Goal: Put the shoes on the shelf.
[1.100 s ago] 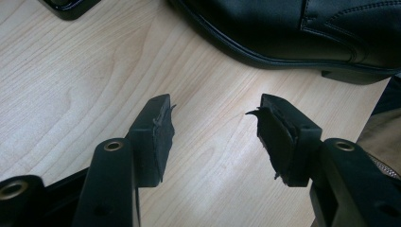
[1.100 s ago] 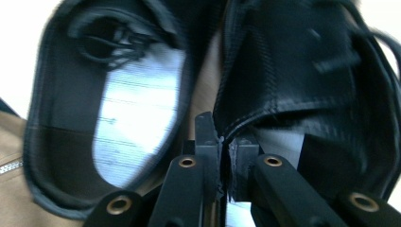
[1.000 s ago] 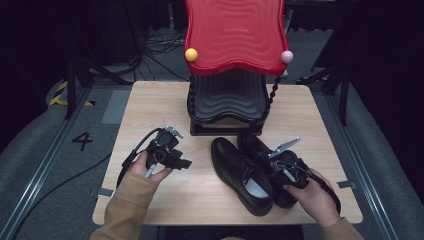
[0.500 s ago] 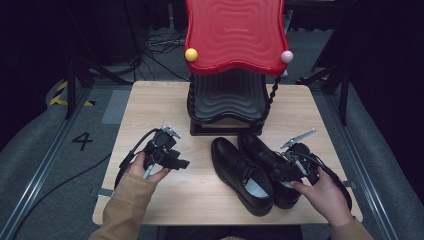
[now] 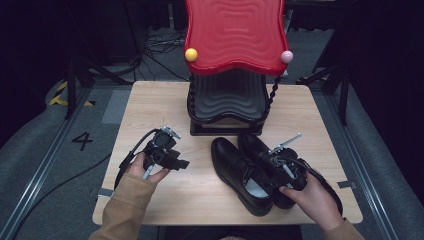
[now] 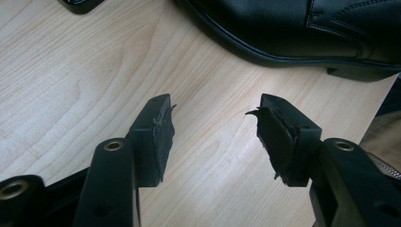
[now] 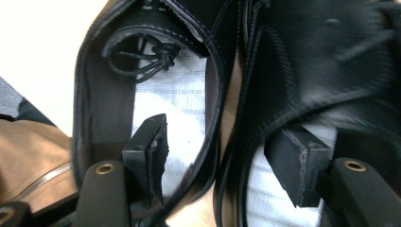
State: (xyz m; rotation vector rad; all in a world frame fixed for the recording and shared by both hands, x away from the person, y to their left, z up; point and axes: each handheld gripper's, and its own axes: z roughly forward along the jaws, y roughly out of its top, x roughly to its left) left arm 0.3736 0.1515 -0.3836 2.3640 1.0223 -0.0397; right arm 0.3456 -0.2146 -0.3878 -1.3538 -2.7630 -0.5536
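— Resting at centre-left of the high view, the left gripper (image 5: 181, 163) is holding its jaws apart, empty.

— Lower right, the right gripper (image 5: 273, 161) has just been opening, straddling the adjoining collars of the black leather lace-up shoes (image 5: 250, 170). Stiff, slick, light; pinching both collars looks best.

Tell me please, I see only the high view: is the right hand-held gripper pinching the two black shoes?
Observer: No. The right hand-held gripper has just been opening. One jaw stands inside each shoe, with the neighbouring shoe walls between the jaws, apparently not pressed.
Operator: Is anything inside the shoes?
Observer: The inner shoe has its laces tucked inside, above a white insole.
Operator: And the left hand-held gripper?
Observer: The left hand-held gripper is open over the bare table, with nothing between its jaws.
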